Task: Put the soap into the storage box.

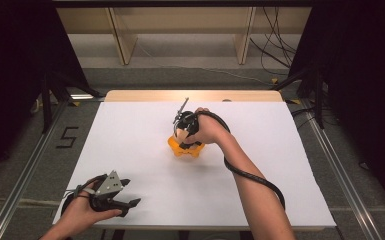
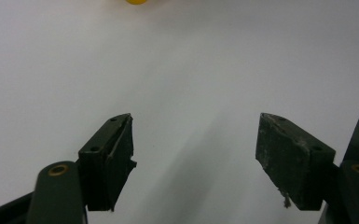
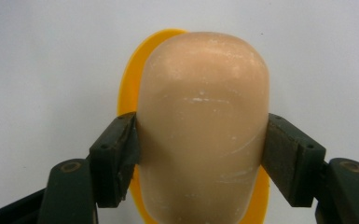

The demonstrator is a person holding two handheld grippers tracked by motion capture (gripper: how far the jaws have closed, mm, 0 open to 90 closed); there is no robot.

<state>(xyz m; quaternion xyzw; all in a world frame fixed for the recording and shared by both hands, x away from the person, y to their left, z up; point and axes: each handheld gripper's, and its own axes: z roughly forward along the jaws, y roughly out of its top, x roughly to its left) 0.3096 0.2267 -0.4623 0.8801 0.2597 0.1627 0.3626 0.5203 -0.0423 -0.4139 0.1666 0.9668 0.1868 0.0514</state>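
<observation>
Right gripper (image 3: 200, 154) jaws clamp the tan rounded block (image 3: 203, 126) over the orange dish (image 1: 185, 147); placement seems unfinished. Left gripper (image 2: 196, 158), nearer the person, gapes empty.

Even overhead light on my table, with soft close-ups from both gripper cameras.

From the high view my white table sheet (image 1: 145, 135) is brightly and evenly lit, nearly washed out, while the curtains at both sides fall to near black; my right hand (image 1: 207, 129) casts only a faint, short shadow, and the picture is rather soft and low in detail. In my left gripper view the sheet shades from bright at upper left to greyer at lower right, with blurred shadows below the jaws. In my right gripper view the peach-coloured piece (image 3: 203, 126) is slightly out of focus, with a dull sheen near its top and mild glare.
</observation>
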